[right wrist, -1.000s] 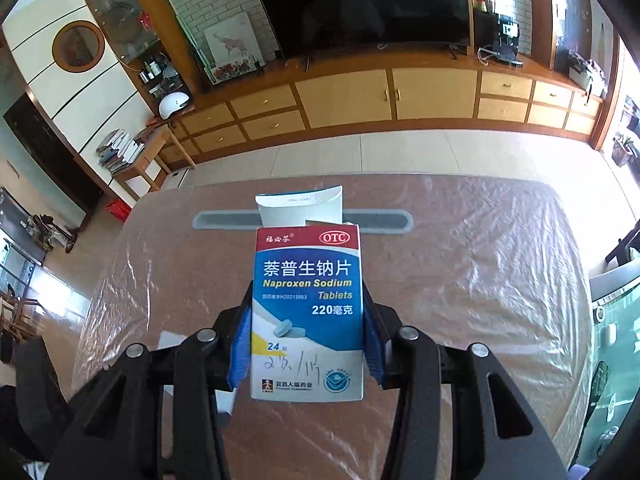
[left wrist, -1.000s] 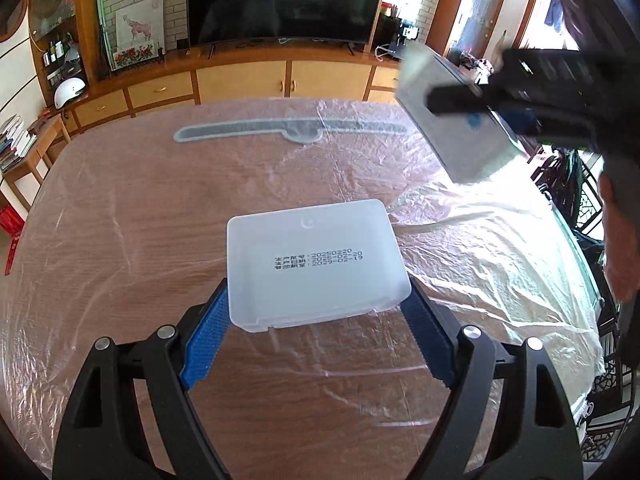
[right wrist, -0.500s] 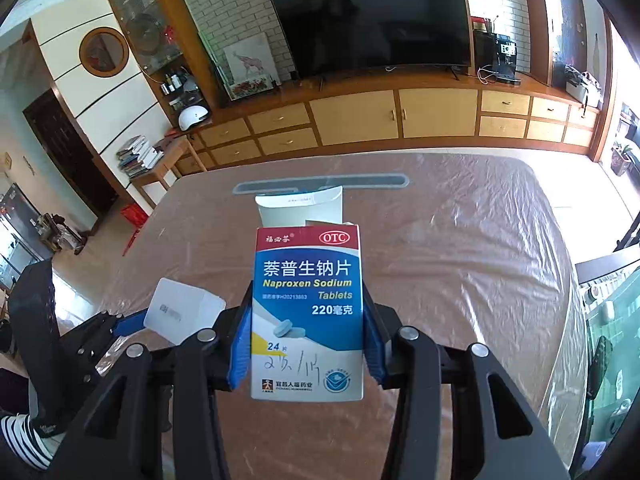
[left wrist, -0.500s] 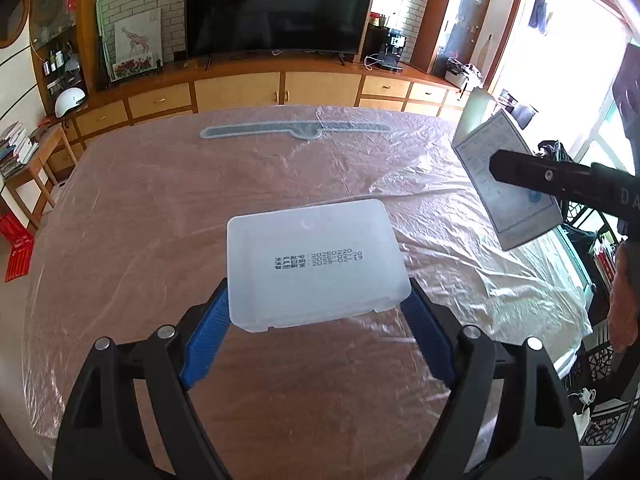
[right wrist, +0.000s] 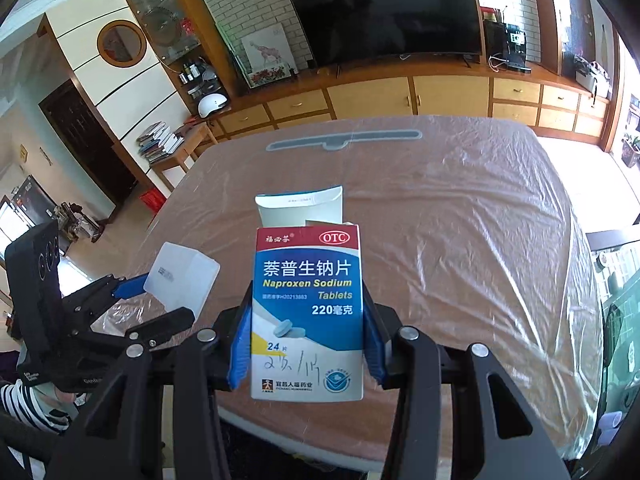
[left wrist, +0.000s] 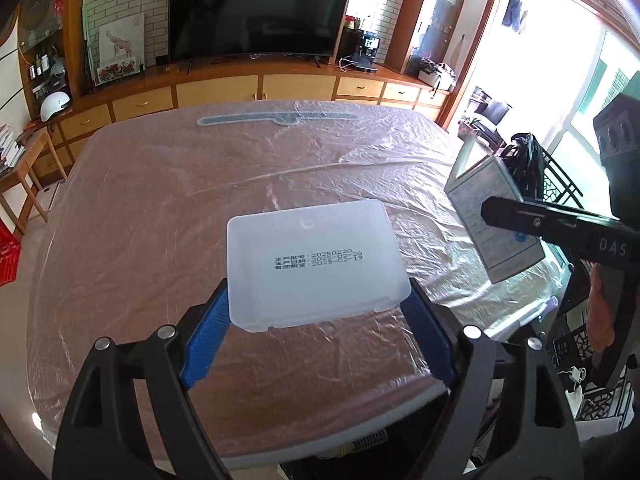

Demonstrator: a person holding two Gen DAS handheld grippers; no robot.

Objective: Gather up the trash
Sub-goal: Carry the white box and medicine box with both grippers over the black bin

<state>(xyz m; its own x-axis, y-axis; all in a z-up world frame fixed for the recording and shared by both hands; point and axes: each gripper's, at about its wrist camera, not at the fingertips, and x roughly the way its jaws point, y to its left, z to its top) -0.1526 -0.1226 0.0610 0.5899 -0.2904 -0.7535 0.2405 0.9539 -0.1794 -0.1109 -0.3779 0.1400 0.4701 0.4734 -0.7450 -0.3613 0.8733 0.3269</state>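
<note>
Left gripper point(left wrist: 318, 312) clamped on white plastic case point(left wrist: 316, 266); right gripper point(right wrist: 306, 344) clamped on pill box point(right wrist: 307, 312), both held above plastic-covered worktop point(left wrist: 160, 200).

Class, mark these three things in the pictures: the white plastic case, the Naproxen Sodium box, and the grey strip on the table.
White plastic case point(left wrist: 316, 264): left wrist view, on its printed flat face.
Naproxen Sodium box point(right wrist: 307, 308): right wrist view, on its blue front panel.
Grey strip point(right wrist: 345, 139): right wrist view, on its middle.

A television point(left wrist: 256, 10) stands beyond the plastic-covered table point(left wrist: 160, 208).
</note>
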